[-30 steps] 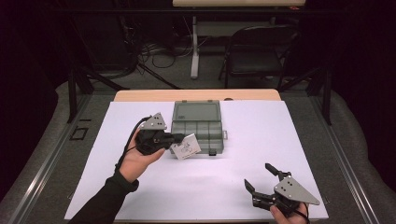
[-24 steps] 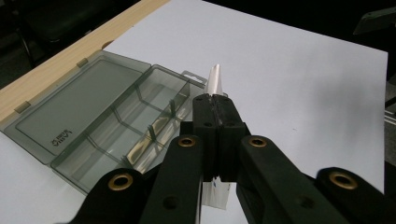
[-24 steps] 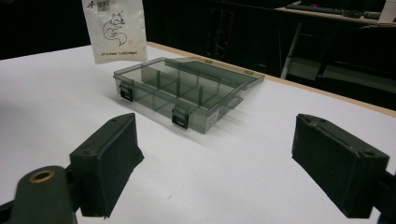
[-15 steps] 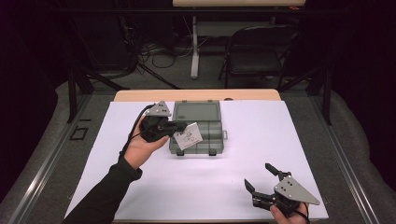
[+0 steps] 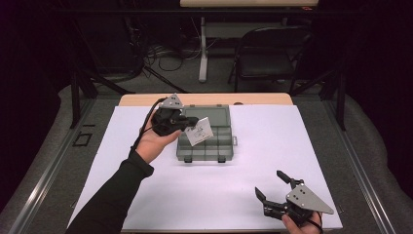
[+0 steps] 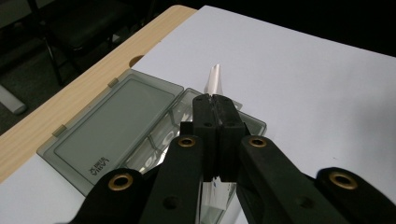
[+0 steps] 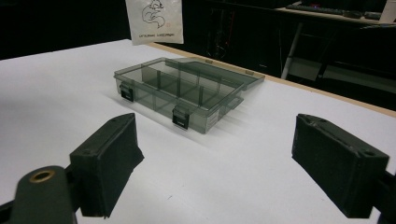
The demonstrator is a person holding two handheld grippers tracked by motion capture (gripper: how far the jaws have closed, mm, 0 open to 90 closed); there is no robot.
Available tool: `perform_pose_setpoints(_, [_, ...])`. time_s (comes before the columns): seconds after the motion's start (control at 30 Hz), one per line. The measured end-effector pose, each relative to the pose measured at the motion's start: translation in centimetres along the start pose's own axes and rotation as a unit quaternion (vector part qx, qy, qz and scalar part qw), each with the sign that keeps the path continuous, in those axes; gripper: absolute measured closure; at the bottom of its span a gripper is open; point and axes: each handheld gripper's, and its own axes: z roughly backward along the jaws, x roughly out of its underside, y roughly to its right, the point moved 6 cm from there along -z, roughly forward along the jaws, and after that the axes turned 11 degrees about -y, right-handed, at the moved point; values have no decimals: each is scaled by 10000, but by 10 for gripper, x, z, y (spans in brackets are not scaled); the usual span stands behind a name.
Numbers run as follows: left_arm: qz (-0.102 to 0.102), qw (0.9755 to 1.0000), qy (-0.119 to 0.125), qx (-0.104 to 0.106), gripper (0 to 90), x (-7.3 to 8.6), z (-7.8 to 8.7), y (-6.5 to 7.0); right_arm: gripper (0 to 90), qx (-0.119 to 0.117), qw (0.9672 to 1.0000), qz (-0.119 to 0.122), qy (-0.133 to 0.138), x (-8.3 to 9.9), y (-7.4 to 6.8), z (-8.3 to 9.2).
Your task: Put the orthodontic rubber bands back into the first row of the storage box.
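One small white card (image 5: 199, 130), printed with a line drawing, hangs pinched in the left gripper (image 5: 187, 123) above a smoky translucent compartment box (image 5: 207, 146); the right gripper (image 5: 272, 185) rests spread.

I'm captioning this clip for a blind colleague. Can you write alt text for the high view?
The left claw holds a small white card above an open grey compartment box on a white table. The right claw rests open near the table's front edge.
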Motion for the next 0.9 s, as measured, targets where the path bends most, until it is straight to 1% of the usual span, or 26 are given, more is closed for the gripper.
perform_pose_setpoints(0.1, [-2,10000,-50,-58,897,0,-3,-5,141,-3,10000,-8,-5,0,0,0])
perform_pose_setpoints(0.2, [66,9999,-62,-72,897,0,-6,-9,142,-2,10000,0,-1,0,0,0])
perform_pose_setpoints(0.43, [132,9997,-123,-137,897,1,-13,-18,141,-7,10000,5,-5,0,0,0])
perform_pose_setpoints(0.6, [167,9993,-178,-277,897,1,-16,-27,141,-10,10000,-15,-8,0,0,0])
perform_pose_setpoints(0.67, [213,9991,-175,-318,897,0,-17,-31,141,-13,10000,-21,-6,0,0,0])
perform_pose_setpoints(0.9, [258,9985,-233,-414,897,-5,-22,-41,141,-30,10000,-7,-6,0,-1,0])
